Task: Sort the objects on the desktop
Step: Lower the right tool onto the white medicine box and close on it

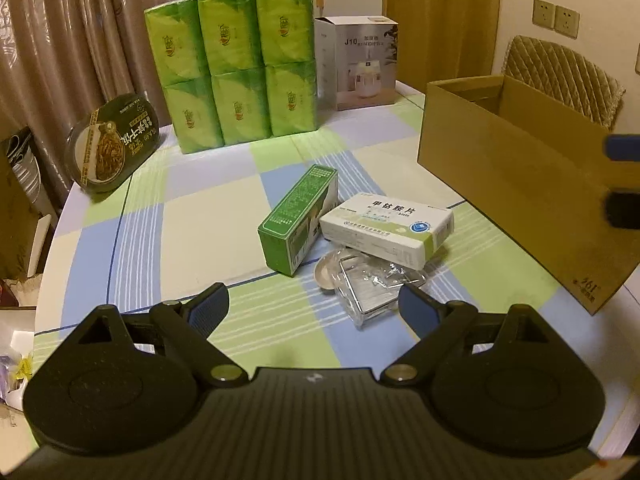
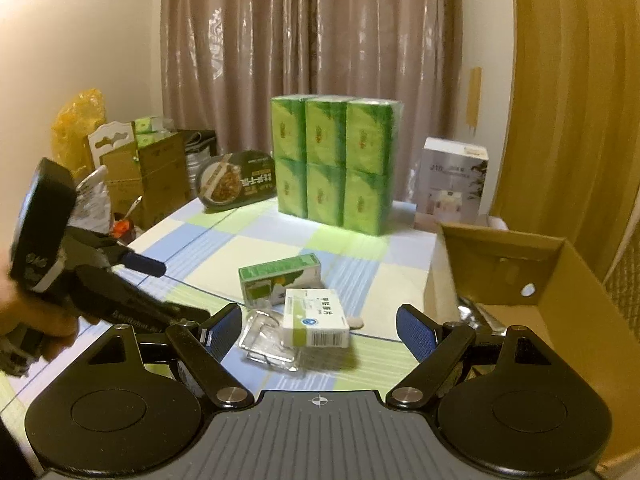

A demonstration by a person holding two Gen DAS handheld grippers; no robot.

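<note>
A green carton (image 1: 298, 220) lies on the checked tablecloth (image 1: 200, 216) beside a white medicine box (image 1: 386, 226). The white box rests partly on a clear glass dish (image 1: 372, 292), with a small beige disc (image 1: 325, 274) at the dish's left. My left gripper (image 1: 314, 308) is open, just short of the dish. The right wrist view shows the same green carton (image 2: 280, 280), white medicine box (image 2: 316, 318), glass dish (image 2: 266, 340) and disc (image 2: 356, 323). My right gripper (image 2: 320, 330) is open just before the white box. A hand (image 2: 36, 320) holds the left gripper (image 2: 176, 290) at the left.
An open cardboard box (image 1: 520, 192) (image 2: 496, 264) stands at the right. At the back are a green tissue pack (image 1: 236, 68) (image 2: 332, 160), a humidifier box (image 1: 360, 64) (image 2: 452, 184) and a noodle bowl (image 1: 112, 144) (image 2: 236, 180). The right gripper (image 1: 622, 178) shows at the right edge.
</note>
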